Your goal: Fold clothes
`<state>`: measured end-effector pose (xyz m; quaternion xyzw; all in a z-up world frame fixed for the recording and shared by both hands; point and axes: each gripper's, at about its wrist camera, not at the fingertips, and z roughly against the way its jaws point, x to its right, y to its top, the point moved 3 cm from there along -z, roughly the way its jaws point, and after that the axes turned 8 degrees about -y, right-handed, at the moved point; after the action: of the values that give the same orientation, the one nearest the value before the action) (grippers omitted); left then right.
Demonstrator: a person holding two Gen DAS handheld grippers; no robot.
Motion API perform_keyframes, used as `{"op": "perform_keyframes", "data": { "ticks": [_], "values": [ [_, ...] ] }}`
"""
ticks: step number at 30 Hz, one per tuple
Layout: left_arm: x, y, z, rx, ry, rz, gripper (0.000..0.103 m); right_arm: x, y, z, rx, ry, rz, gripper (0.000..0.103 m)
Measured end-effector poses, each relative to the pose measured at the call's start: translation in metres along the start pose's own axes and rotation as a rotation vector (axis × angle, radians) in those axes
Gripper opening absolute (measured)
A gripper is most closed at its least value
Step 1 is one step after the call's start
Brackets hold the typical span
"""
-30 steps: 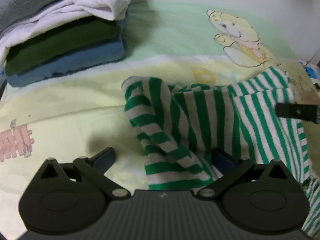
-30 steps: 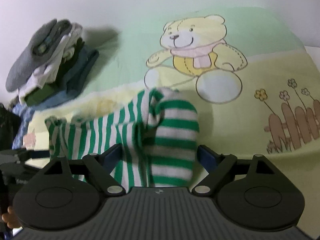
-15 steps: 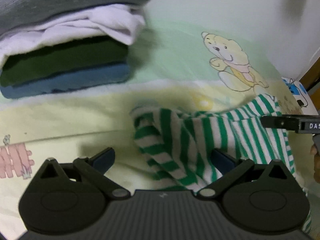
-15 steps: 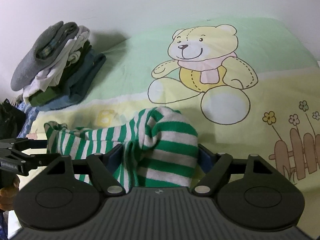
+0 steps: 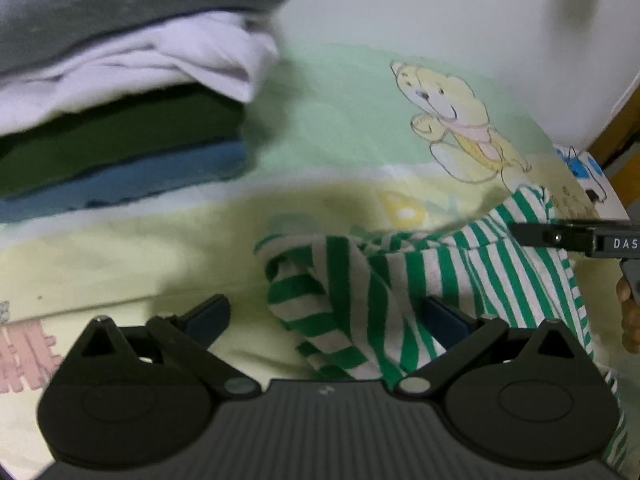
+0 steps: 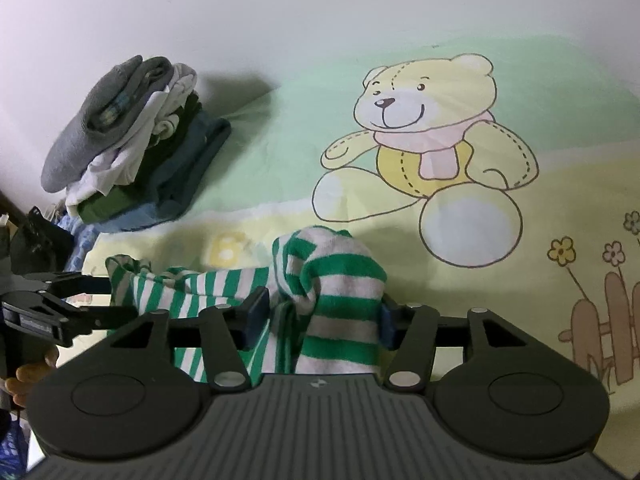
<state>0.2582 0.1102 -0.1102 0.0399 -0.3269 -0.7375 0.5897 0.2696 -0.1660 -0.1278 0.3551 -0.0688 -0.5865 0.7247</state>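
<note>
Right wrist view looks down on a green-and-white striped garment (image 6: 320,292) lying crumpled on a bedsheet (image 6: 280,152) printed with a yellow teddy bear (image 6: 424,140); the garment sits just below and left of that bear. The right gripper (image 6: 322,314) has a raised bunch of the striped cloth between its two blue pads, and its jaws have just been closing in on it: the pads now meet the fabric on both sides, so it grips the bunch. Up and to the left of the bear, against the wall, stands a stack of folded clothes (image 6: 132,152) (grey on top, then white, dark green and blue).

From the left wrist view the left gripper (image 5: 326,314) stands wide open over the garment's far end from the bear; the striped cloth lies against its right-hand finger, while its other finger is apart from the cloth, over bare sheet.
</note>
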Motion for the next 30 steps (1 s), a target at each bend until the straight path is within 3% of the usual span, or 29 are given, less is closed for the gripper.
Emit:
{"op": "perform_keyframes", "data": {
  "ticks": [3, 9, 12, 14, 19, 23, 26, 30],
  "values": [
    [0.005, 0.001, -0.004, 0.0, -0.01, -0.01, 0.102, -0.008, 0.0, -0.001, -0.001, -0.024, 0.053, 0.061],
    [0.007, 0.0, -0.008, 0.015, -0.037, -0.014, 0.101, -0.008, 0.001, -0.002, -0.012, -0.059, 0.08, 0.051],
    [0.01, -0.001, -0.004, 0.034, -0.063, -0.002, 0.085, -0.006, 0.001, -0.002, -0.013, -0.063, 0.084, 0.045],
    [0.015, -0.002, -0.001, 0.043, -0.089, 0.003, 0.06, -0.005, 0.001, -0.001, -0.015, -0.063, 0.083, 0.044],
    [0.033, -0.004, 0.001, 0.073, -0.042, -0.079, 0.049, -0.005, 0.003, -0.002, -0.026, -0.06, 0.1, 0.044],
    [0.037, -0.003, 0.003, 0.094, -0.025, -0.091, 0.032, -0.003, 0.005, -0.002, -0.041, -0.051, 0.091, 0.044],
    [0.043, -0.002, 0.001, 0.097, 0.005, -0.11, 0.028, -0.006, 0.005, -0.002, -0.045, -0.061, 0.09, 0.044],
    [0.051, -0.002, 0.009, 0.102, 0.05, -0.135, 0.024, -0.012, 0.007, 0.004, -0.036, -0.06, 0.09, 0.027]
  ]
}}
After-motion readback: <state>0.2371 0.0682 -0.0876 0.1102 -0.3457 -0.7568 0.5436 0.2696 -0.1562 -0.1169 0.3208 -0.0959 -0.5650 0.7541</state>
